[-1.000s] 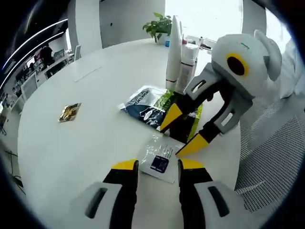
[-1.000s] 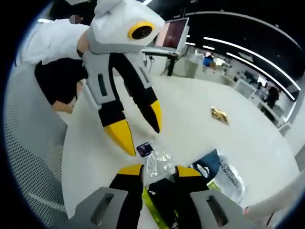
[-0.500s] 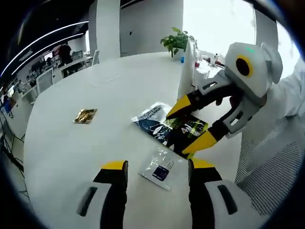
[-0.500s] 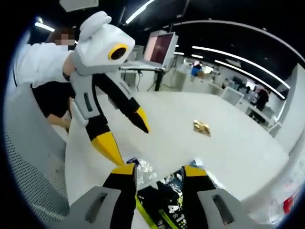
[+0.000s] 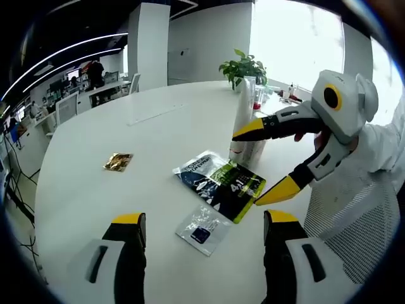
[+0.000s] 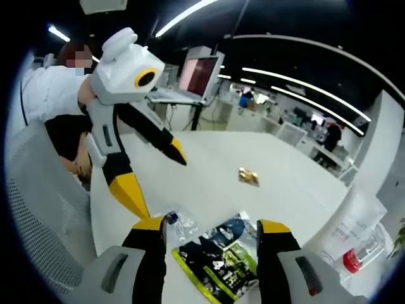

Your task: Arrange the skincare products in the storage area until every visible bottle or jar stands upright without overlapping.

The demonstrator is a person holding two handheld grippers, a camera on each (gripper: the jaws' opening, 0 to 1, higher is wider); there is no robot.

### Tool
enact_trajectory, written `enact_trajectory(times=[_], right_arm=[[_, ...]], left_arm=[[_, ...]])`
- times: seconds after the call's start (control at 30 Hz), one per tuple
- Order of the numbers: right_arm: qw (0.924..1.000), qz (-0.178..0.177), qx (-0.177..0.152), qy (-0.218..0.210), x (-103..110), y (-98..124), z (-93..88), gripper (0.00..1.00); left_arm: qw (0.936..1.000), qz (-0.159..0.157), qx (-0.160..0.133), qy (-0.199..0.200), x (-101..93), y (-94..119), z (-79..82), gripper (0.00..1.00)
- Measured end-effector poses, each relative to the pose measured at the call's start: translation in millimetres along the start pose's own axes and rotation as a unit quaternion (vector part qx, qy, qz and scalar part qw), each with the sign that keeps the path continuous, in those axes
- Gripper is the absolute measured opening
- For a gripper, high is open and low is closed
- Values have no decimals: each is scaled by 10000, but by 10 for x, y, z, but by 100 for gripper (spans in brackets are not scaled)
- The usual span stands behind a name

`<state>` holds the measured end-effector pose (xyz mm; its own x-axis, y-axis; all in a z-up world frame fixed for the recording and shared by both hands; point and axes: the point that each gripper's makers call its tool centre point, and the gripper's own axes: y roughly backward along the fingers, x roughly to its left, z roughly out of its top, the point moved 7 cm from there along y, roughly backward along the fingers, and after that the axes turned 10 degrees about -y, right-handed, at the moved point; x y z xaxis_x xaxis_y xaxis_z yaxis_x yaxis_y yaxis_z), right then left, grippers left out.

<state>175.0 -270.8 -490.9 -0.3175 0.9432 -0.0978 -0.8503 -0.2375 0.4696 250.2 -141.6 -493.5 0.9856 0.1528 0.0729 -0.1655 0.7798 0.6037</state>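
Flat on table (image 5: 95, 202), dark sachet (image 5: 221, 183), clear packet (image 5: 201, 229), both grippers' fingers spread wide, empty

Glossy foil pouch (image 5: 221, 183) and clear plastic sachet (image 5: 202, 228) on smooth matt white table (image 5: 95, 202)

left claw (image 5: 204, 223): jaws wide apart, empty | right claw (image 6: 212, 227): jaws wide apart, empty

Right claw (image 6: 212, 229) gapes above green sachet (image 6: 223, 264).
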Motion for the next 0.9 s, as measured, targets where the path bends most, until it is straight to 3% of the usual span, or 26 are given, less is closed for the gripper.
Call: enact_trajectory(times=[0.2,0.27,0.5,0.67,0.8,0.9], right_arm=[[9995,-310,-46,22,-17,192,-11,68],[9988,-485,-72,-35,-58,269,-23,71],[9953,-910,-128,-297,-197,476,-44,86],[9942,-987,-185,-383,-221,567,-40,89],[9938,-1013,-158,-435,-212,597,-49,99],[9936,-1030,-164,-439,-229,642,-43,99]], left_arm=[[9999,49,-123,-58,-64,63,22,78],[9996,-12,-267,-49,-103,73,48,80],[9994,8,-339,-89,-164,137,69,83],[9991,68,-379,-170,-183,196,88,87],[9989,91,-417,-206,-218,229,112,90],[9987,115,-442,-237,-233,261,119,91]])
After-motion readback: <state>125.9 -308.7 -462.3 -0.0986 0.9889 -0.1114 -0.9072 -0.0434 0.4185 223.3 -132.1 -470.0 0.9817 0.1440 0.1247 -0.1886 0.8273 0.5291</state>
